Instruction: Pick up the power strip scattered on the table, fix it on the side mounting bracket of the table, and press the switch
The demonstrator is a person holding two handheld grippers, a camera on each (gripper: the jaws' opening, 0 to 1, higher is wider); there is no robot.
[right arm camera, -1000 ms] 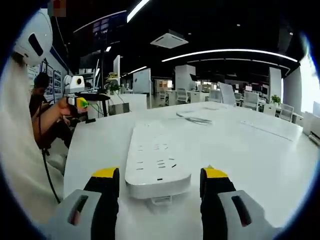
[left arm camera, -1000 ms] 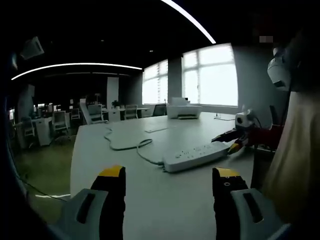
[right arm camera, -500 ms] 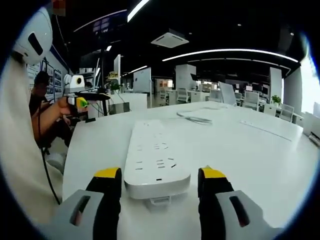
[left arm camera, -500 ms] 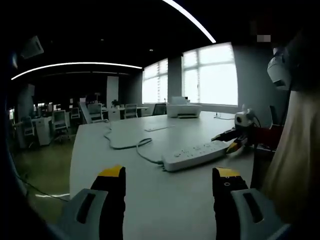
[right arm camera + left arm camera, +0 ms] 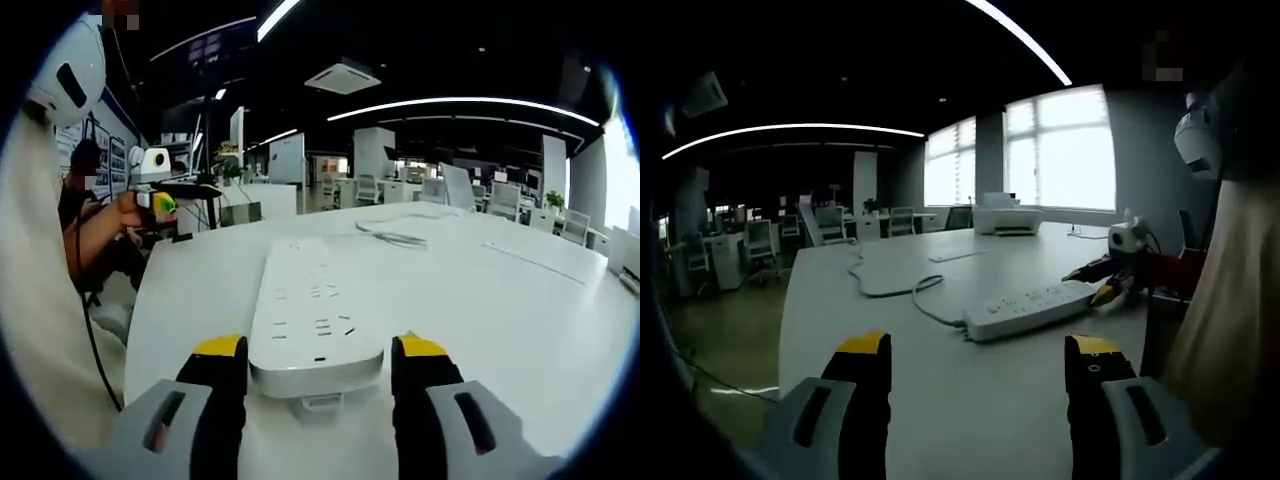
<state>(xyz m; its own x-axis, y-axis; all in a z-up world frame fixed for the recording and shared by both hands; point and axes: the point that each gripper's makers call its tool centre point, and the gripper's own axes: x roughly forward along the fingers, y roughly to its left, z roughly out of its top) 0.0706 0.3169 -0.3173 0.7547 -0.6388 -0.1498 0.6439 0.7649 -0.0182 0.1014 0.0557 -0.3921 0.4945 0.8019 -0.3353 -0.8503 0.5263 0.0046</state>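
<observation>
Right tool (image 5: pixel 318 352) straddles power strip (image 5: pixel 312 318) end — left tool (image 5: pixel 978 348) open

The left gripper view looks across the table (image 5: pixel 970 400) toward windows (image 5: pixel 1060 150). The right gripper view sits close behind the strip (image 5: pixel 312 320), facing the office; both share the strip and table.

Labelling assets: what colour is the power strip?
White power strip, clearest in the right gripper view.

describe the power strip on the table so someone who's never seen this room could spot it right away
On the big white table, find the long white power strip lying flat between the right gripper tips. A white cable trails from its far end; socket holes on top set it apart from the paper nearby.
</observation>
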